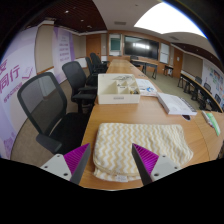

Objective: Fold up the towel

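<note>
Long wooden table [150, 112], pale brown, smooth top, running away down a meeting room. The gripper [118, 159] hangs above its near end, fingers spread wide apart, nothing between them pressed or pinched. Magenta pads [78, 157] show on the inner faces, triangular in this view.

The towel [138, 150] lies flat on the table just ahead of the fingers and partly between them. Cream fabric with a fine zigzag or wavy weave, soft-looking, roughly rectangular with a rumpled far-right edge. It appears already doubled over, but the layers cannot be counted.

Containers: beyond the towel, mid-table, a white shallow tray or box [126, 90] with low walls. Inside or on it stand a few small pale items, possibly jars or cups; too small to tell which. To the right of it lies a flat white sheet or booklet [174, 104], angled off the table's axis.

Black mesh-back office chairs [48, 108] line the left side of the table, pushed near its edge. Behind them a white wall banner [14, 85] with large pink or red characters, partly cut off and not readable as words. A dark screen [138, 46] hangs on the far wall. Bright ceiling light panel [170, 18] overhead.
</note>
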`<state>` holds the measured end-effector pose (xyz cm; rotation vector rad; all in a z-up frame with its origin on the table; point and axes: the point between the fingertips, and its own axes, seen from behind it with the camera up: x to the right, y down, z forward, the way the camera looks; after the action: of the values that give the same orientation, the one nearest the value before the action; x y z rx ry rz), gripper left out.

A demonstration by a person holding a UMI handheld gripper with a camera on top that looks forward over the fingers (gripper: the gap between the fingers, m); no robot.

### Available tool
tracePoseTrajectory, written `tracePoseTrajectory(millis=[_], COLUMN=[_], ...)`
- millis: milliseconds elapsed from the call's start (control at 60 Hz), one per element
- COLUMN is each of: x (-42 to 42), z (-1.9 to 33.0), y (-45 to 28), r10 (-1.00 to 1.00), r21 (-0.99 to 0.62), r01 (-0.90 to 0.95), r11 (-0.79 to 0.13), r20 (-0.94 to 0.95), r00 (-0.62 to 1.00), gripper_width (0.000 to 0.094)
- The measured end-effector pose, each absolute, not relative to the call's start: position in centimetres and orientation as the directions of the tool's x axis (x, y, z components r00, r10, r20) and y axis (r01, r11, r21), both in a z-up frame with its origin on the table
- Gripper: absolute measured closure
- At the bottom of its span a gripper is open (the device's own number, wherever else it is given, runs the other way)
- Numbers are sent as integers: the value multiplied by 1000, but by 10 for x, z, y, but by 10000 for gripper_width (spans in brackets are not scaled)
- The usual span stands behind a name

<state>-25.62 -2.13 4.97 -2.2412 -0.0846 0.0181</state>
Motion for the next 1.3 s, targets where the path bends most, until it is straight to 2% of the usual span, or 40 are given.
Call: tracePoseTrajectory(millis=[150, 233, 267, 333, 367, 417, 533, 650, 733, 883, 1017, 1100, 1217, 1300], x=[-272, -271, -269, -268, -268, -259, -257, -267, -294, -360, -353, -315, -244, -200], z=[9, -5, -3, -5, -5, -4, -5, -1, 21, 87, 135, 124, 80, 49], y=[13, 19, 25, 26, 26, 27, 26, 21, 9, -18, -12, 1, 19, 26], r10=[34, 10, -2, -3, 2, -15, 12, 20, 58, 163, 159, 101, 14, -23], r21=[-753, -741, -756, -760, -760, -755, -738, -732, -748, -780, -813, -807, -795, -776], r01=[59, 76, 70, 84, 92, 109, 157, 121, 82, -25, -98, -116, -79, -56], r11=[-656, -667, -651, -645, -644, -647, -656, -671, -659, -625, -574, -579, -602, -628], r20=[48, 93, 93, 112, 118, 156, 198, 145, 58, -162, -228, -212, -110, -53], r00=[998, 996, 996, 994, 993, 988, 980, 989, 997, 973, 961, 972, 994, 998], gripper_width=[75, 108, 184, 401, 542, 803, 888, 898, 898, 899, 896, 891, 849, 693])
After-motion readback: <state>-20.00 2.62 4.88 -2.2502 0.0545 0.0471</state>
